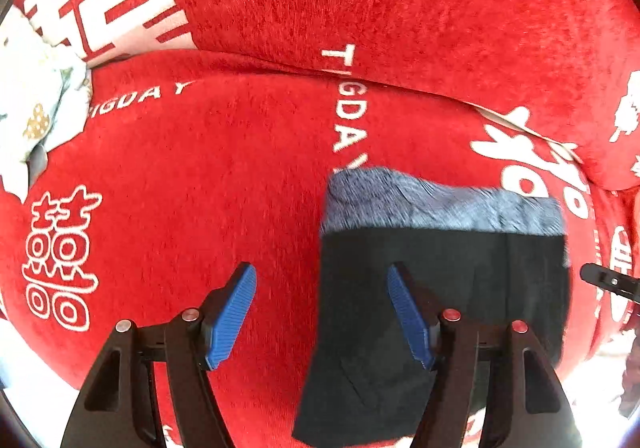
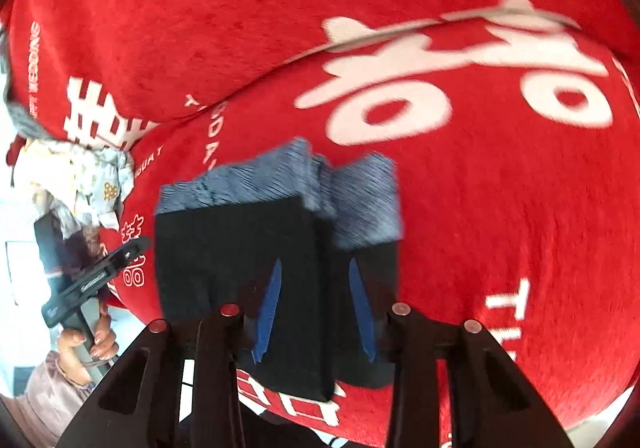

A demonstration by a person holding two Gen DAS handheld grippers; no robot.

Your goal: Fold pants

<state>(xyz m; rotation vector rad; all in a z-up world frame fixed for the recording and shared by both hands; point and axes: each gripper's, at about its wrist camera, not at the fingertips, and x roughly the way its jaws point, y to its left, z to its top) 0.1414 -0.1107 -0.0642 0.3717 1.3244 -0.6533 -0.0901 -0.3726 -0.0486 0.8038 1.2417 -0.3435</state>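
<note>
The black pants [image 1: 440,288] lie folded into a compact stack on the red blanket [image 1: 240,168], with their grey fleecy lining [image 1: 440,204] showing along the far edge. My left gripper [image 1: 320,308] is open and empty, its right finger over the stack's left part. In the right wrist view the same stack [image 2: 240,268] lies under my right gripper [image 2: 316,308], which is open and empty just above it, with the grey lining [image 2: 360,200] beyond. The left gripper [image 2: 96,276] shows at that view's left edge, held by a hand.
The red blanket [image 2: 480,208] with white characters covers a sofa seat and backrest [image 1: 400,0]. A pale patterned cloth [image 1: 32,108] lies at the far left. The right gripper's tip [image 1: 608,282] shows at the right edge.
</note>
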